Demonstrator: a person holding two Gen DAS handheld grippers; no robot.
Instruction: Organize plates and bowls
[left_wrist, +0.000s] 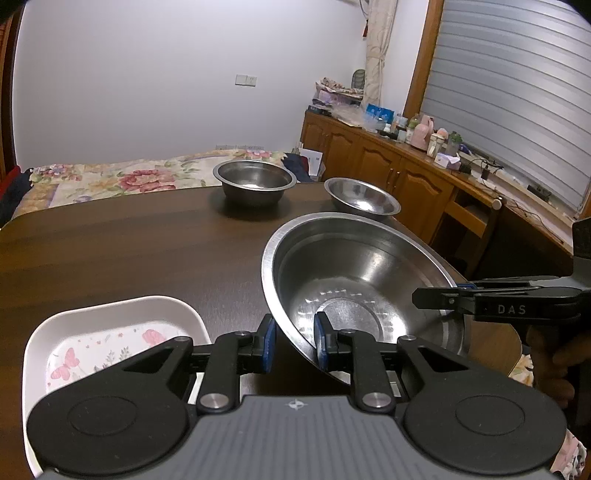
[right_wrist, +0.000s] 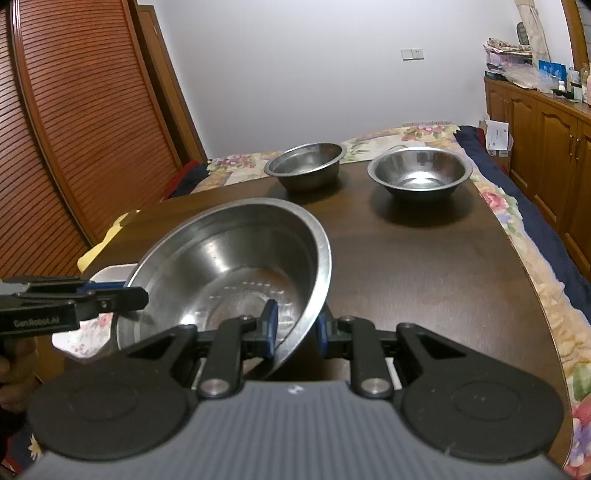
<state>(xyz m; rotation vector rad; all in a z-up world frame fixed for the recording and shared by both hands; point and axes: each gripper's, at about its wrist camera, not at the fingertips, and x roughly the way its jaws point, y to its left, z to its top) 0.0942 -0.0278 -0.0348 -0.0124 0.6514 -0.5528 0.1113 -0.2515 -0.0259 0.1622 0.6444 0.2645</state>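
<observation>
Steel is what I'm holding: my left claw (left_wrist: 293, 341) and my right claw (right_wrist: 295, 328) each pinch opposite rims of the big bowl (left_wrist: 354, 280), tilted above the dark wood counter (left_wrist: 129, 251). "GenRobot.AI" and "DAS" show on the claws' sides. Left to right: white floral tray (left_wrist: 110, 332), deep bowl (left_wrist: 255, 181), shallower bowl (left_wrist: 362, 195), all upright.

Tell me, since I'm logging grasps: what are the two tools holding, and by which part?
Both hold the large steel bowl by its rim: the left tool and the right tool grip opposite sides.
</observation>
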